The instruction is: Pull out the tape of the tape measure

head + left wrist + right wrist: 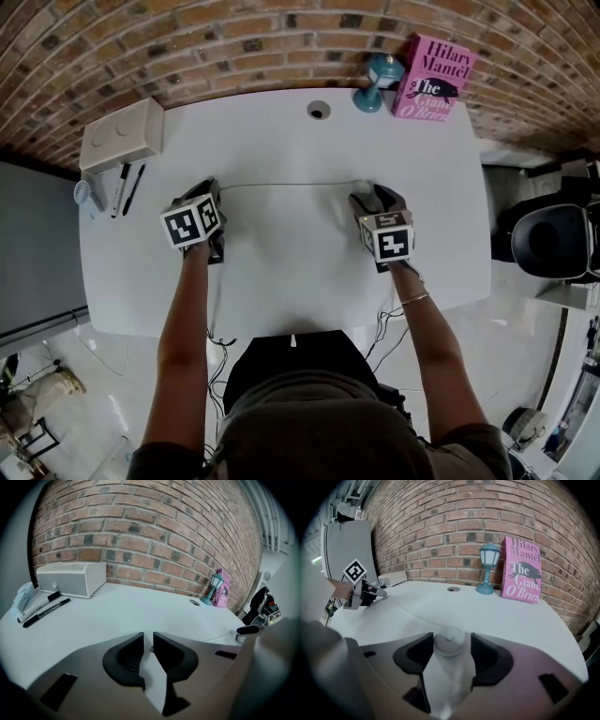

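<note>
Tape (291,185) spans left to right: left gripper (148,638) barely parted round its tip, right gripper (451,638) slack round case (449,645), seemingly letting go, pull done.

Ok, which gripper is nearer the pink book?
Right. The right gripper is in front and slightly left of the pink book; the left gripper is far off to its left.

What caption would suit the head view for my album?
Above a white table, a thin tape spans from left gripper to right gripper.
</note>
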